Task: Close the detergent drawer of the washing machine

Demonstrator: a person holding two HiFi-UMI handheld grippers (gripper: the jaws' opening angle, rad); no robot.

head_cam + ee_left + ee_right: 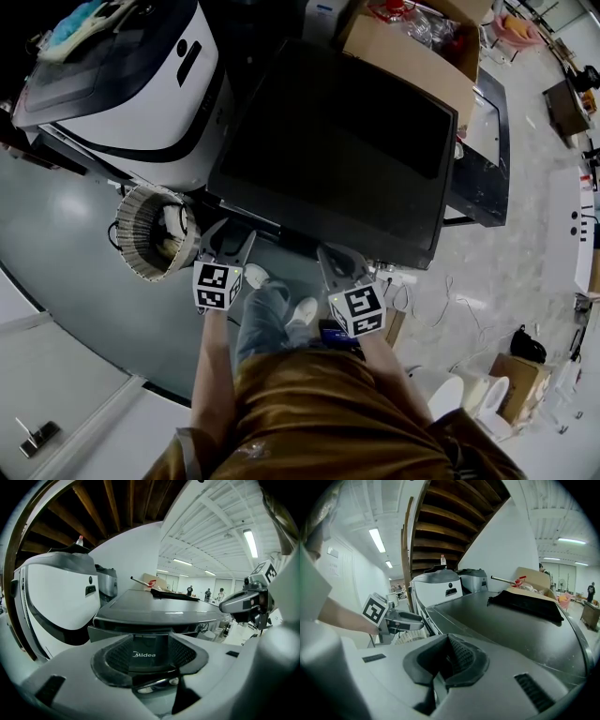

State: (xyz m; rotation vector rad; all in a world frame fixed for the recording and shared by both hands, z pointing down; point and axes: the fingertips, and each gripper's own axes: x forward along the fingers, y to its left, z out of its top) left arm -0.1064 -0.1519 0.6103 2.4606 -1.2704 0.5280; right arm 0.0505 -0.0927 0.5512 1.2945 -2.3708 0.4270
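Lining up the push. The drawer (143, 654) looks pulled out of the washer (337, 150), dead 12 o'clock from my left tool (228, 246), which is wide open and holding nothing. My right tool (339, 264), at 3 o'clock, is closed and empty. Next, I reckon: shove it straight in.

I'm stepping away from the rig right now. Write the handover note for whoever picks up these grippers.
Left gripper: jaws apart, framing the dark Midea-marked panel on the front of the washing machine; contact unclear.
Right gripper: jaws together, empty, at the machine's front edge beside the left.
Done: both grippers are at the machine's front.
Left: can't tell whether the drawer is fully in. Likely push the panel home, then check.
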